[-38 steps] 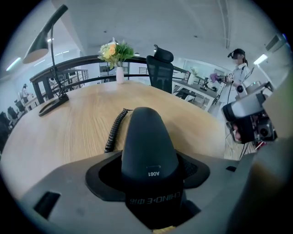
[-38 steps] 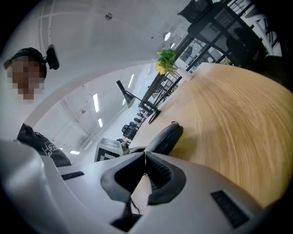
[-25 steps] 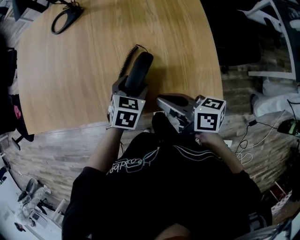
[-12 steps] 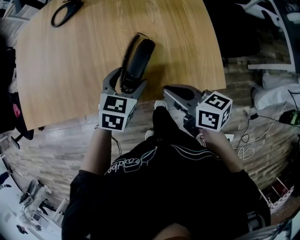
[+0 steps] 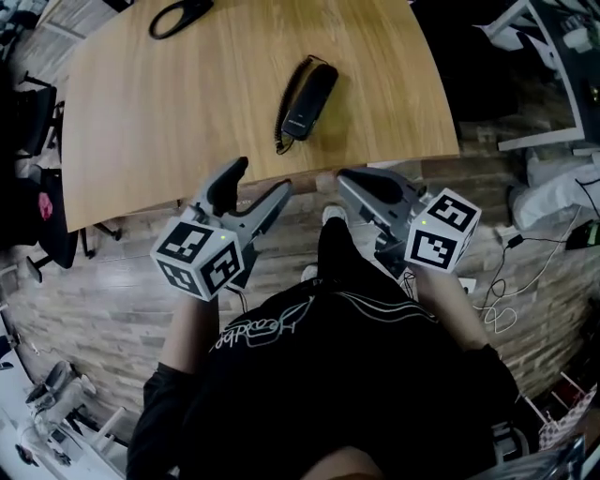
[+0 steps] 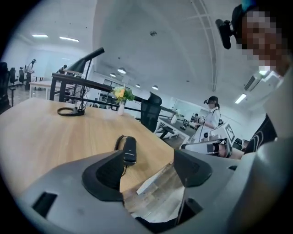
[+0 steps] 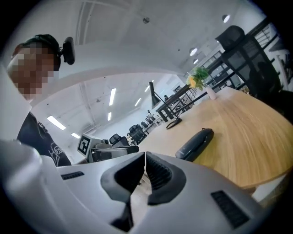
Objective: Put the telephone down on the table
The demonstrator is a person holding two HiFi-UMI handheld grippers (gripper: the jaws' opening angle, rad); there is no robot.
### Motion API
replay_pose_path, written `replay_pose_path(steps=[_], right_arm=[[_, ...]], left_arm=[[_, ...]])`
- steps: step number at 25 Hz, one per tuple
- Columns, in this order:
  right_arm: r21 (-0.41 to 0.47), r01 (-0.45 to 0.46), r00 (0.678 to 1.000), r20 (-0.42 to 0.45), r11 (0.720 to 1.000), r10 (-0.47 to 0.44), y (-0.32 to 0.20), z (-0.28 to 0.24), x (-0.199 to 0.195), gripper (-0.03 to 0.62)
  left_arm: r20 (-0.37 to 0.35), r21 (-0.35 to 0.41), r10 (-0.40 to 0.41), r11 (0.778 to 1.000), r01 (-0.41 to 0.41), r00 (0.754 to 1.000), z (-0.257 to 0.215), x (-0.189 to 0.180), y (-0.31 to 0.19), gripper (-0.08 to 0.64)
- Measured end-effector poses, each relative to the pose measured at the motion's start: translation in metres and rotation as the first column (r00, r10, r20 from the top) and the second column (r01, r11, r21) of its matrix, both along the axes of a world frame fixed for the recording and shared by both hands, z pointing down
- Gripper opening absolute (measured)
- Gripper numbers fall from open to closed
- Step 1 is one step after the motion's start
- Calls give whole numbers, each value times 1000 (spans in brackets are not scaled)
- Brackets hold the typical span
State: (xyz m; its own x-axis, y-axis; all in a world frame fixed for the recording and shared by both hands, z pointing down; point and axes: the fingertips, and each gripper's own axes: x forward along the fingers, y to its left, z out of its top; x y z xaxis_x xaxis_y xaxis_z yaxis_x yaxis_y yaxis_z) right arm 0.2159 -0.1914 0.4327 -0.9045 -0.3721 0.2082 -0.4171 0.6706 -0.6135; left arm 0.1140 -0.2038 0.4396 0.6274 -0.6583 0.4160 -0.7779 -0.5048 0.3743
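The black telephone handset [image 5: 309, 98] with its coiled cord lies flat on the wooden table [image 5: 141, 112], near the front edge. My left gripper [image 5: 255, 187] hangs just off that edge, below and left of the handset, open with nothing between its fingers. In the left gripper view the handset [image 6: 129, 150] lies well beyond the wide-apart jaws of that gripper [image 6: 149, 171]. My right gripper [image 5: 345, 180] is shut and empty, off the table edge to the right. The right gripper view shows that gripper [image 7: 145, 167] closed, with the handset [image 7: 195, 144] beyond on the tabletop [image 7: 247, 132].
A lamp's black ring base [image 5: 181, 16] sits at the table's far side, also seen with its arm [image 6: 69, 111]. A vase of flowers [image 6: 120, 98] stands behind. A black chair [image 5: 47, 206] is at the left, a white frame [image 5: 553, 84] and floor cables [image 5: 487, 300] at the right.
The left gripper has let go of the telephone and drawn back off the table edge toward my body. The handset stays lying on the table. The right gripper barely moved.
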Motion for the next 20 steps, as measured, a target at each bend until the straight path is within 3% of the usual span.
replay_pose_path(steps=[2, 5, 8, 11, 20], right_arm=[[40, 7, 1000, -1, 999, -7, 21, -14, -9, 39], [91, 16, 1000, 14, 996, -17, 54, -38, -22, 38], [150, 26, 1000, 7, 988, -27, 86, -58, -33, 38], [178, 24, 999, 17, 984, -28, 113, -72, -40, 38], [180, 22, 1000, 11, 984, -24, 162, -78, -53, 38]], left_arm=[[-37, 24, 7, 1000, -6, 999, -18, -5, 24, 330], [-116, 50, 29, 998, -24, 993, -46, -10, 62, 212], [-202, 77, 71, 995, -57, 977, -70, -13, 98, 143], [-224, 121, 83, 991, -57, 971, -86, -20, 129, 32], [-255, 150, 82, 988, -45, 963, -94, -40, 183, 6]])
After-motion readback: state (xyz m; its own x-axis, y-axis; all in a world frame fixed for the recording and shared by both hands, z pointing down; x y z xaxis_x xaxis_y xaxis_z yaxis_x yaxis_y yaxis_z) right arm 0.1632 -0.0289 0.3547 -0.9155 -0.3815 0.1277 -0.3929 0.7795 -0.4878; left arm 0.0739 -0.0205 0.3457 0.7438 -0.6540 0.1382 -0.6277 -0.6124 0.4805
